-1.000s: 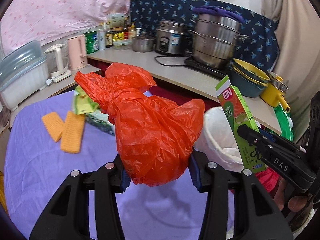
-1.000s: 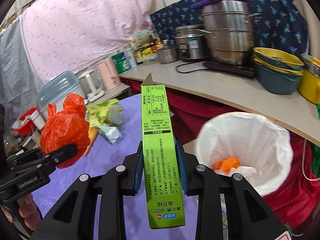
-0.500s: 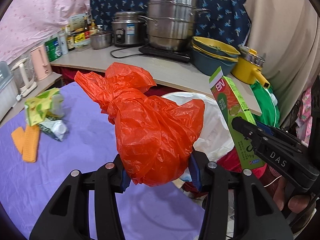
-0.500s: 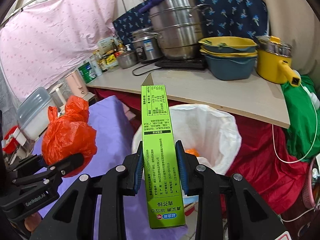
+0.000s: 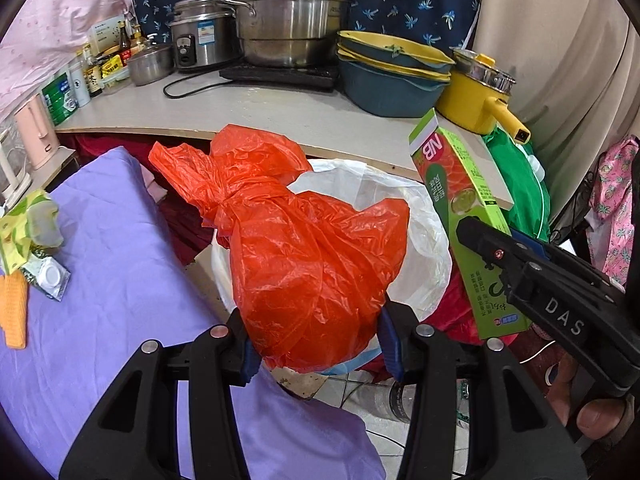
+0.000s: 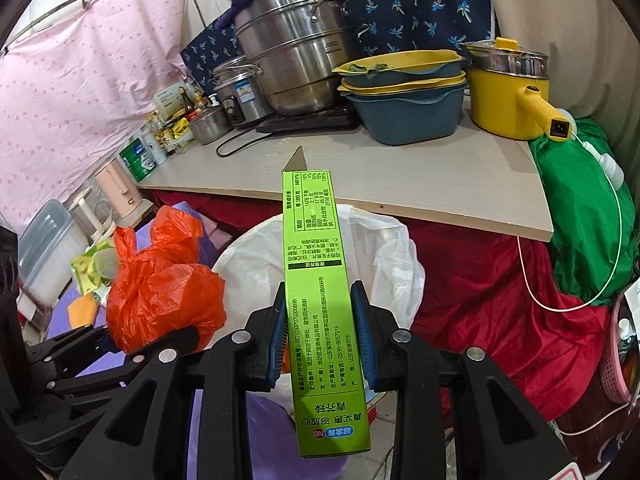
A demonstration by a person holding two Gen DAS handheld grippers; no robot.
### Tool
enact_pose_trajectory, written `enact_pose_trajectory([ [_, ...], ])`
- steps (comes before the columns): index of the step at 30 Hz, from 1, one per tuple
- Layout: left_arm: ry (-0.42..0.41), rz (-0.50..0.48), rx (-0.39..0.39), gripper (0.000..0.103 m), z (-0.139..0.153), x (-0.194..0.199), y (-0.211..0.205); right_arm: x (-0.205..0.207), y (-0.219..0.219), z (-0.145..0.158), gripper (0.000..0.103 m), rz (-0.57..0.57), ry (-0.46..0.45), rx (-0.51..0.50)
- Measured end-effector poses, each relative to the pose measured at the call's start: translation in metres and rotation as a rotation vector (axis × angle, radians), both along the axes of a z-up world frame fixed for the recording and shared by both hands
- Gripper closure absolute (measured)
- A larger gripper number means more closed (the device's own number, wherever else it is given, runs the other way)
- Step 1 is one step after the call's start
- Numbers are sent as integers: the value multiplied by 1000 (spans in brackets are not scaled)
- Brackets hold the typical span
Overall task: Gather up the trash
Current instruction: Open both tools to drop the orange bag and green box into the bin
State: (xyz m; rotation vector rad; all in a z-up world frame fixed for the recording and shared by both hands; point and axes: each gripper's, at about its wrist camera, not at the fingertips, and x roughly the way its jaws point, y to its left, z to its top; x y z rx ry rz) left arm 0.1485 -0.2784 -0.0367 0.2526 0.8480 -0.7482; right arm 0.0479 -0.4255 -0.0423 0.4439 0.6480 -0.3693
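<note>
Beside the lined bin (image 5: 424, 240), purple-covered table (image 5: 100, 280) bears wrappers (image 5: 28, 224).

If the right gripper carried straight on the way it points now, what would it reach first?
Most likely the white-lined trash bin: the right gripper, shut on the green box, aims down toward its opening. Depth is unclear, so the box's far end would probably meet the liner first.

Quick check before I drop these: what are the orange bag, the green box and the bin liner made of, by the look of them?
Orange bag: thin glossy plastic film, going by its crinkles, knotted neck and shiny highlights.
Green box: printed cardboard, probably lightly coated; flat panels, sharp folded edges, a brown inner flap at the top.
Bin liner: thin white plastic film, slightly translucent, wrinkled and draped over the rim.
</note>
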Motion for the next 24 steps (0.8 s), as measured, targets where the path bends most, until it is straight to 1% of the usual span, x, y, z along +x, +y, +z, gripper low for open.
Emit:
enact_pose_trajectory([
  [9,-1,17,31,53,-15,13,-21,16,-13,-14,74,-19,7,23],
  [12,-4,31,22,46,-15,16,-20,20,-14,-16,74,-17,7,24],
  [14,-11,45,13,38,-13,19,-17,22,-14,-16,74,-15,6,23],
  [17,-13,64,-2,32,-10,23,-12,25,-13,-16,74,-12,7,20],
  [24,-10,106,-34,31,-1,34,1,41,-7,-13,74,5,4,6],
])
